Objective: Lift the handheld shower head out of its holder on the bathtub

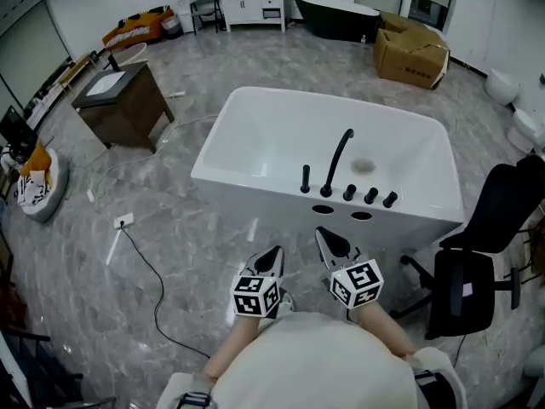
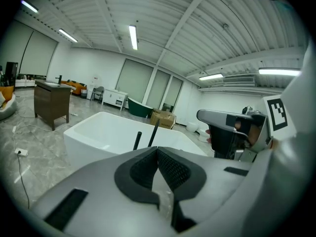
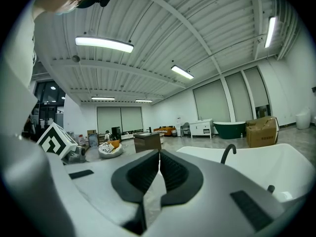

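The left hand-held gripper point(image 1: 275, 252) and right hand-held gripper point(image 1: 323, 233) are pinched shut, empty. The shower head point(image 1: 306, 179) stands on the bathtub point(image 1: 247, 187) near rim, left of the spout point(image 1: 338, 158). I'd open early and lift straight.

Glossy bathtub point(image 1: 255, 190), matt black faucet point(image 1: 336, 164)

The right gripper point(image 3: 159, 154) has its jaws pressed together with nothing between them. Just to their right lies a white bathtub point(image 3: 261, 164) with a curved black spout point(image 3: 228, 153) rising at its edge, and straight ahead, farther off, stands a brown cabinet point(image 3: 147, 141). Close on the left sits a marker cube point(image 3: 53, 141); far beyond the bathtub are a dark green tub point(image 3: 234, 129) and a cardboard box point(image 3: 261, 131).
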`<action>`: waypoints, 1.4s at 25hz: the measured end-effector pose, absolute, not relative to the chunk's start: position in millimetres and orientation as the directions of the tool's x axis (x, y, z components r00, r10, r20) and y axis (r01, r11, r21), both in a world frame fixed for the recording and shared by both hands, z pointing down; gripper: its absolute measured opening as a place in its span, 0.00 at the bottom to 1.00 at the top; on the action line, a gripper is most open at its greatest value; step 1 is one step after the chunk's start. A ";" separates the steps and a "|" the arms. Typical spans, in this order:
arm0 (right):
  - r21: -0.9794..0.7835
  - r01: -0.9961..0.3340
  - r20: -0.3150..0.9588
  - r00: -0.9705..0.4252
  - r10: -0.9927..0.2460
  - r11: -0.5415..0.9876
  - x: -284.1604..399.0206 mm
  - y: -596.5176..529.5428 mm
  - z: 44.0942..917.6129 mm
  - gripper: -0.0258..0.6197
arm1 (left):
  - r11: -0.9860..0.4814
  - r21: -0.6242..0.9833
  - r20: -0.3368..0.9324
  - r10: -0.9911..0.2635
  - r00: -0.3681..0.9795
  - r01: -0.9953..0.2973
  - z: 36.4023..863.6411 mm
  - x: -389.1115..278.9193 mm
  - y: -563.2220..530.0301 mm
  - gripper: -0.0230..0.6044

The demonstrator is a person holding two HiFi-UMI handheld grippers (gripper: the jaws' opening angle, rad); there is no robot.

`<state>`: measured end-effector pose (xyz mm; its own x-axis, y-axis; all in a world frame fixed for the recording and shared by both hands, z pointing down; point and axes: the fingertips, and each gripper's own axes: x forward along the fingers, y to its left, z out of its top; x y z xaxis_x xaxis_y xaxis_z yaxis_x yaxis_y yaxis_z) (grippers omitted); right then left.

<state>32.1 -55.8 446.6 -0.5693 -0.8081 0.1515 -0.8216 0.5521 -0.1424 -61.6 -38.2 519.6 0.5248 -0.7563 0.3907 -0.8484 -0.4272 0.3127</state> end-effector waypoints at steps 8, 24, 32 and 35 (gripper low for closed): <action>-0.135 -0.846 0.158 -0.532 -0.832 0.515 4.3 -117.8 452.8 0.07 | -0.424 0.325 0.396 -0.750 0.529 -0.845 530.4 -99.6 -98.9 0.07; -0.143 -0.901 0.226 -0.432 -0.873 0.409 0.5 -180.5 490.2 0.07 | -0.420 0.382 0.426 -0.710 0.560 -0.823 559.4 -127.5 -147.5 0.07; -0.137 -0.911 0.280 -0.412 -0.867 0.388 17.6 -214.4 521.9 0.07 | -0.358 0.396 0.464 -0.716 0.521 -0.846 581.5 -126.1 -161.8 0.07; -0.142 -0.909 0.307 -0.417 -0.856 0.391 20.2 -231.6 540.7 0.07 | -0.342 0.397 0.479 -0.714 0.510 -0.852 587.8 -122.4 -174.1 0.07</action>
<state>20.2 -231.6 540.7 -0.4165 -0.8557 0.3069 -0.9091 0.3915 -0.1423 -122.4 -174.1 587.8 0.5103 -0.7145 0.4787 -0.8516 -0.3425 0.3967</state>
